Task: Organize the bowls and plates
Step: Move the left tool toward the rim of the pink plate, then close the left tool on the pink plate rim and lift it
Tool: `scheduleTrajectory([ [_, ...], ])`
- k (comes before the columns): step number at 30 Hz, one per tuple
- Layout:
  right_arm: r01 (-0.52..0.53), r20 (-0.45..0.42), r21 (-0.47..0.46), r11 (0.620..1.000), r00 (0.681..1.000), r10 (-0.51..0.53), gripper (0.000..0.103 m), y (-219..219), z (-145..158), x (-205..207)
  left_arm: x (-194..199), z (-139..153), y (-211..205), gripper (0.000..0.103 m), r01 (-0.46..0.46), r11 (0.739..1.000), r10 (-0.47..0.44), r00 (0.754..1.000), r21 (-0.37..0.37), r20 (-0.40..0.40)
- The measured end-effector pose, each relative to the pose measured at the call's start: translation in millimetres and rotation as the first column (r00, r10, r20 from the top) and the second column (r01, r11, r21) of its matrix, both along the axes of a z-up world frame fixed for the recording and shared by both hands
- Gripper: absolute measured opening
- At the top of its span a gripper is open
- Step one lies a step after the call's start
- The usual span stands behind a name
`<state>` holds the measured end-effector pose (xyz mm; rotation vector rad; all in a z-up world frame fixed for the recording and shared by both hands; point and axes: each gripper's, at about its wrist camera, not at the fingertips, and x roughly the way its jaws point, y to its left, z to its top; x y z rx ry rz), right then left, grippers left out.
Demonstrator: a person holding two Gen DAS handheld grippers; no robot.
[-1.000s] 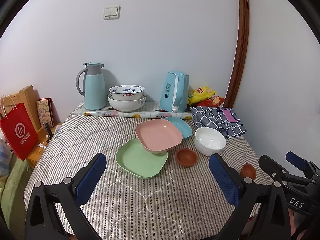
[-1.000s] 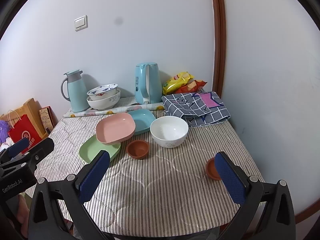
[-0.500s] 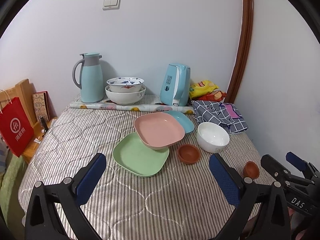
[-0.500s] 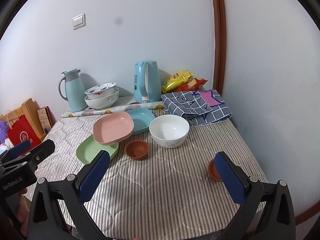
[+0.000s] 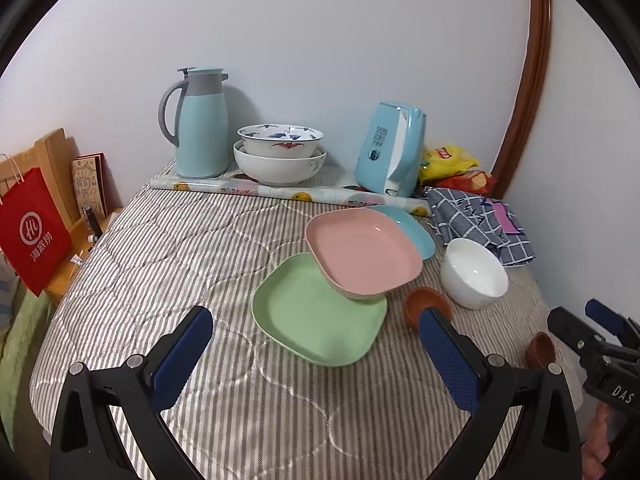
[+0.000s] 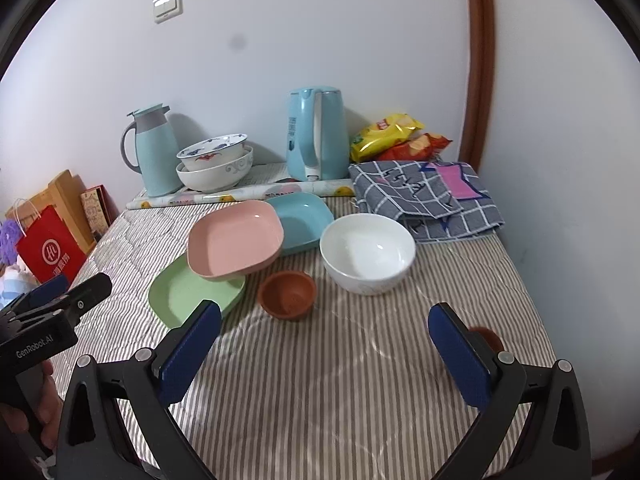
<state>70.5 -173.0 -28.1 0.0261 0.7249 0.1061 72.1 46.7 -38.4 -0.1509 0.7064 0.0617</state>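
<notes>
A pink plate (image 5: 362, 254) (image 6: 236, 240) leans on a green plate (image 5: 316, 320) (image 6: 180, 292) and a blue plate (image 5: 416, 226) (image 6: 300, 220). A white bowl (image 5: 474, 272) (image 6: 368, 252) stands to their right. One small brown bowl (image 5: 420, 304) (image 6: 286, 294) sits in front of the pink plate. Another brown bowl (image 5: 540, 350) (image 6: 486, 338) sits near the right edge. My left gripper (image 5: 316, 364) is open and empty, before the green plate. My right gripper (image 6: 326, 358) is open and empty, before the first brown bowl.
At the back of the striped table (image 5: 160, 264) stand a teal thermos (image 5: 200, 120), two stacked patterned bowls (image 5: 280, 156), a blue kettle (image 5: 392, 148), snack bags (image 6: 396, 136) and a checked cloth (image 6: 428, 196). A red bag (image 5: 32, 228) is off the left edge.
Both grippers have moved forward toward the dishes, which now look larger. The left view has also swung a little left and down. No dish has moved.
</notes>
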Motion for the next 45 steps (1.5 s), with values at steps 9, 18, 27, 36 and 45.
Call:
scheduleTrajectory([
  [9, -0.048, -0.005, -0.030, 0.998, 0.999, 0.048, 0.090, 16, -2, 46, 38, -11, 11, 0.103, -0.010, 1.000, 0.010, 0.999, -0.007, -0.043],
  [18, -0.099, -0.064, -0.019, 0.995, 0.993, 0.097, 0.066, 29, -19, 104, 86, -23, 21, 0.075, -0.023, 0.999, 0.027, 0.995, 0.037, -0.096],
  [27, -0.146, -0.153, -0.003, 0.989, 0.978, 0.144, 0.047, 43, -49, 151, 130, -36, 20, 0.062, 0.027, 0.999, -0.020, 0.990, 0.044, -0.138],
  [36, -0.163, -0.209, 0.012, 0.986, 0.964, 0.162, 0.035, 47, -68, 181, 170, -56, 19, 0.057, 0.051, 0.999, -0.048, 0.984, 0.014, -0.169],
  [45, -0.190, -0.252, 0.005, 0.982, 0.950, 0.185, 0.035, 60, -80, 194, 199, -74, 22, 0.056, 0.062, 0.998, -0.066, 0.979, -0.026, -0.191],
])
